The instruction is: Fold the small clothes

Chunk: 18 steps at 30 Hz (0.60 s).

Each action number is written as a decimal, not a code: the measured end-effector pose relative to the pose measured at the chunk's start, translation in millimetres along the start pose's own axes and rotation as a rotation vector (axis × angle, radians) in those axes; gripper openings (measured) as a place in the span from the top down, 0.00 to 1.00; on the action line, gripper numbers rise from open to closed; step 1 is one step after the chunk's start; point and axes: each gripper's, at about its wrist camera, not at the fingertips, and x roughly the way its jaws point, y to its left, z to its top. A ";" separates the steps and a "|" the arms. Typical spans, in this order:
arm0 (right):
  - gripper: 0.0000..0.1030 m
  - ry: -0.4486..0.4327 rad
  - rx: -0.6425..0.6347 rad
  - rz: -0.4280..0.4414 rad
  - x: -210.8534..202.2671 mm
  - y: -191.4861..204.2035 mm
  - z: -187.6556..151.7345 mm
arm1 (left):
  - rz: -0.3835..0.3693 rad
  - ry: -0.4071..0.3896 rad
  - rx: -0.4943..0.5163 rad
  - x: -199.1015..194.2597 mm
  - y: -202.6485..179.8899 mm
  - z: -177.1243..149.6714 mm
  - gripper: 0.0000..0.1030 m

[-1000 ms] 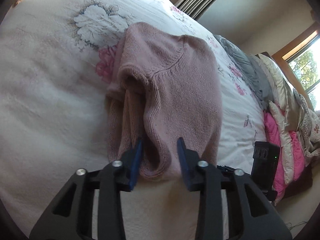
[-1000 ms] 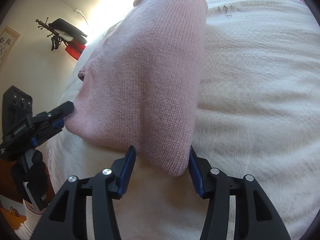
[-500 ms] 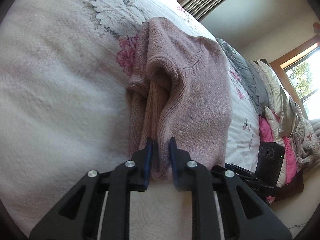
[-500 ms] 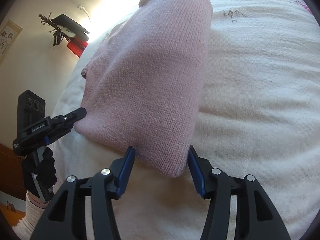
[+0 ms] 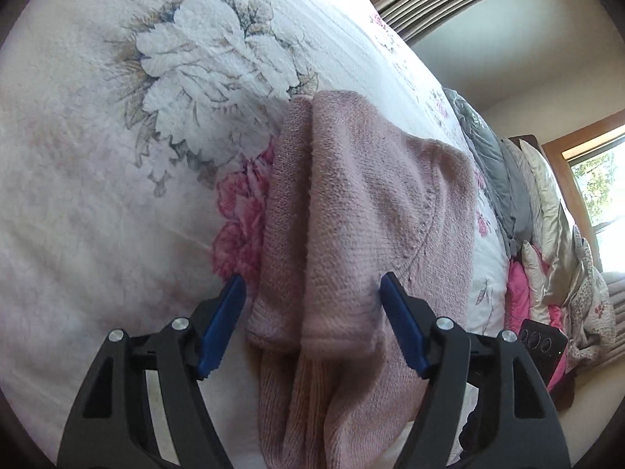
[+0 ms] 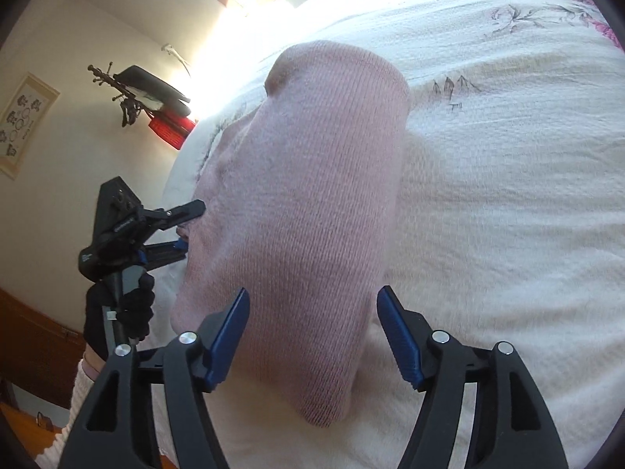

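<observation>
A pink knit sweater (image 5: 351,215) lies folded into a thick bundle on a white floral bedspread (image 5: 97,195). My left gripper (image 5: 312,324) is open, and the sweater's layered near end sits between its blue fingers without being pinched. In the right wrist view the same sweater (image 6: 312,195) stretches away from me. My right gripper (image 6: 312,338) is open and straddles the sweater's rounded near end. The left gripper (image 6: 186,226) shows there at the sweater's left edge, held by a gloved hand (image 6: 133,308).
Grey and pink bedding and pillows (image 5: 527,234) are heaped along the bed's far right side, below a window (image 5: 597,179). Past the left edge of the bed (image 6: 508,195) are a wall, a black stand with a red item (image 6: 172,129) and dark wooden furniture (image 6: 35,348).
The left gripper closed on the sweater's near fold half a second ago and has now opened again, sitting closer over it. The right gripper stayed open and edged forward.
</observation>
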 end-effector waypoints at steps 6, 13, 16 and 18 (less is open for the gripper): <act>0.27 0.010 0.059 0.065 16.4 -22.3 14.1 | -0.126 0.065 0.035 27.3 -0.7 7.9 0.30; 0.16 0.023 0.169 0.205 45.8 -44.9 24.4 | -0.189 0.079 0.066 40.3 -6.6 1.8 0.43; 0.25 0.009 0.177 0.232 49.4 -46.5 23.8 | -0.228 0.064 0.038 37.9 0.0 -3.0 0.59; 0.38 -0.008 0.159 0.244 44.2 -42.7 22.6 | -0.249 0.052 0.022 34.9 3.8 -6.4 0.63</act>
